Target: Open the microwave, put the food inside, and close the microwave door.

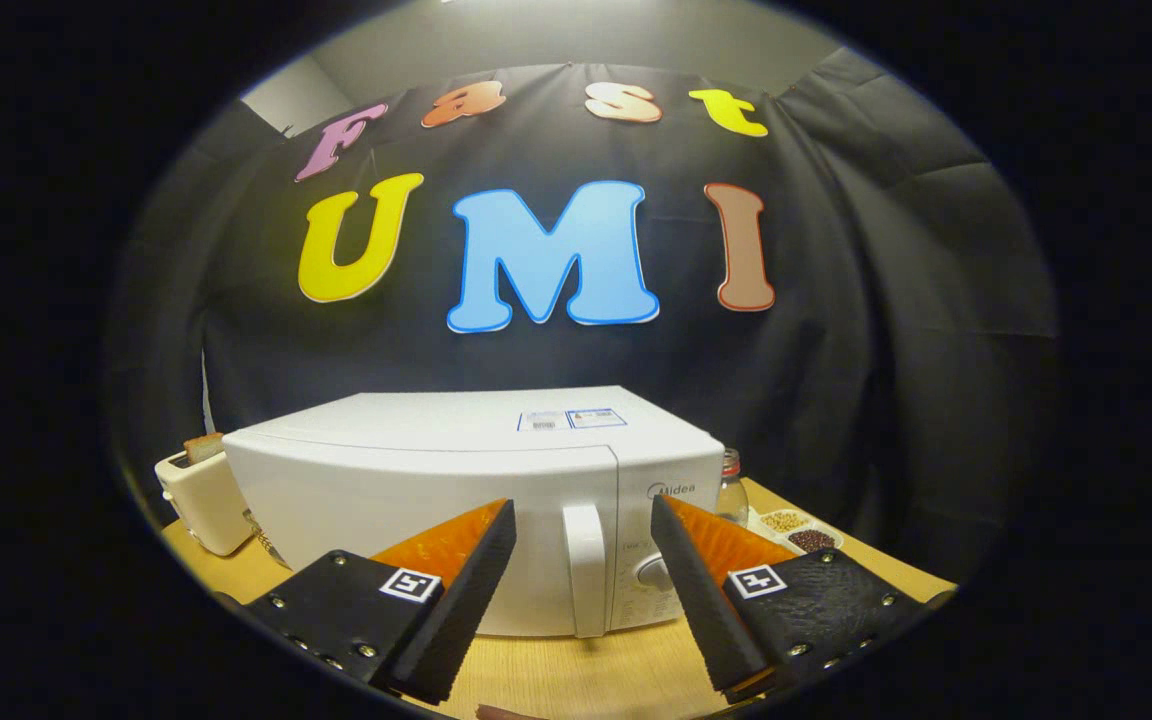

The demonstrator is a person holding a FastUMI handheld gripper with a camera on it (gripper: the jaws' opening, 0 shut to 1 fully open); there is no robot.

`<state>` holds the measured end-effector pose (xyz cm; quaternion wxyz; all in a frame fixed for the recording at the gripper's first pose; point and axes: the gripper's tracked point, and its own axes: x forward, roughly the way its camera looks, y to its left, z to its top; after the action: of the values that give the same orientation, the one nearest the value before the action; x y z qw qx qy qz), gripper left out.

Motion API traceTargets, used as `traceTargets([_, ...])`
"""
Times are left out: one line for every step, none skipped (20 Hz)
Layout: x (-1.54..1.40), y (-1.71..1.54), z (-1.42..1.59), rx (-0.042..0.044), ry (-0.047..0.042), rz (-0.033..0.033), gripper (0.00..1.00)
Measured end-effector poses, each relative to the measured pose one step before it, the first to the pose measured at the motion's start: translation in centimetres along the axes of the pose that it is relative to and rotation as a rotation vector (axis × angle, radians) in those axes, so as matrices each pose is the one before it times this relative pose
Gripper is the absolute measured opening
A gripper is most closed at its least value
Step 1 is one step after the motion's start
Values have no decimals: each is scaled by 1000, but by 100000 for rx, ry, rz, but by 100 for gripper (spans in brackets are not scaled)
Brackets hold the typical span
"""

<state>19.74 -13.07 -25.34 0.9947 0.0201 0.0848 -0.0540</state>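
Note:
A white microwave point(416, 500) stands on the wooden table, its door shut. Its vertical door handle point(586, 570) lies just ahead of the fingers, lined up with the gap between them. A round control knob point(652, 571) sits to the right of the handle, partly behind my right finger. My gripper point(583, 525) is open, fingers spread wide with nothing between them, a short way in front of the microwave's face. No food item can be made out between or near the fingers.
A white toaster point(198, 497) with a slice of bread in it stands left of the microwave. To the right are a glass bottle point(732, 490) and a white tray of seeds point(798, 530). Bare wooden table point(556, 670) lies below the fingers.

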Motion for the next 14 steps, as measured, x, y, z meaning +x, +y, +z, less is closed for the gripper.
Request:
traceTargets([479, -270, -547, 239, 1118, -205, 89])
traceTargets([481, -40, -276, 417, -151, 421, 81])
traceTargets([476, -244, -365, -455, -116, -1045, 81])
traceTargets([433, 120, -500, -582, 903, 19, 72])
traceTargets([259, 216, -721, -447, 1485, 680, 68])
traceTargets([265, 117, -444, -722, 1118, -95, 68])
traceTargets([164, -91, -334, -676, 488, -712, 68])
traceTargets([-26, -261, 130, -1564, -287, -2128, 68])
traceTargets([596, 87, -425, -840, -24, -108, 57])
traceTargets([-402, 198, 68, -867, -251, 594, 43])
traceTargets([492, 66, -76, -927, -164, -268, 43])
traceTargets([-407, -132, 280, 104, 774, -476, 30])
traceTargets([-198, -139, -100, 1135, 1513, -1030, 30])
traceTargets([234, 83, -252, 338, 1328, -805, 20])
